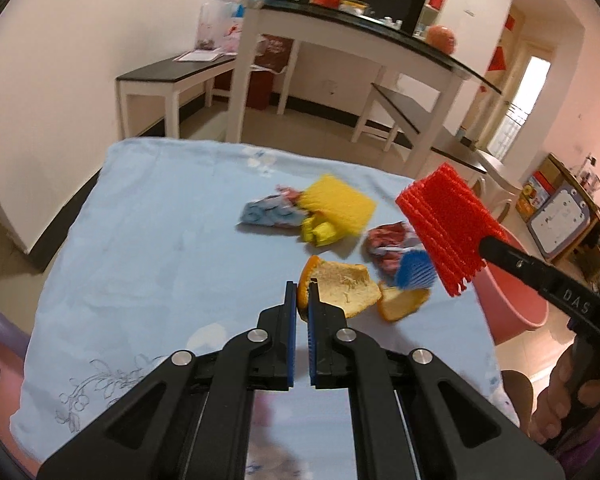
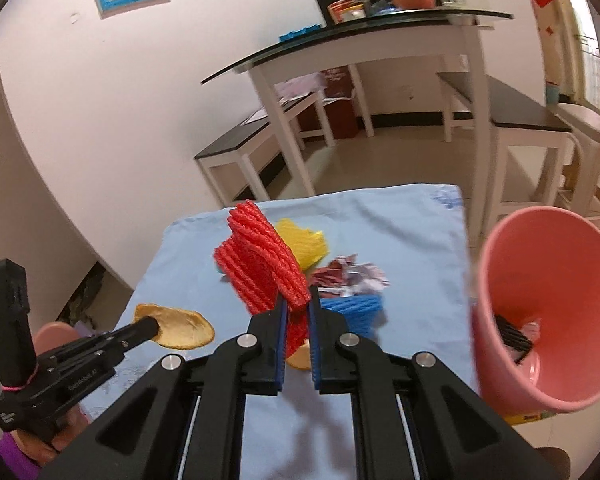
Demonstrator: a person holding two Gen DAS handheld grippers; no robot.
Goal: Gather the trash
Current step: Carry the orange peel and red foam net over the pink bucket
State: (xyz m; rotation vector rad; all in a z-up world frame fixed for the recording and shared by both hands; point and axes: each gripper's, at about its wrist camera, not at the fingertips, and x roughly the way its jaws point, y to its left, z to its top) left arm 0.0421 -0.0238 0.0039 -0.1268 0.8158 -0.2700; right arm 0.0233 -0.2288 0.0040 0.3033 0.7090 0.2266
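Note:
My left gripper (image 1: 301, 294) is shut on a large piece of orange peel (image 1: 346, 287), held just above the light blue tablecloth (image 1: 152, 248); it shows as the peel (image 2: 180, 326) at the left gripper's tip in the right wrist view. My right gripper (image 2: 298, 300) is shut on a red foam fruit net (image 2: 260, 264), lifted off the cloth; the same red net (image 1: 444, 228) hangs at the right of the left wrist view. On the cloth lie a yellow foam net (image 1: 338, 204), a blue foam net (image 1: 414, 274), crumpled wrappers (image 1: 388, 246) and a second peel piece (image 1: 402, 304).
A pink plastic bin (image 2: 548, 308) stands off the table's right edge with some dark trash inside. Behind the table are a white glass-topped table (image 1: 340, 36) and dark benches (image 1: 172, 76). A person's hand (image 1: 560, 400) holds the right gripper's handle.

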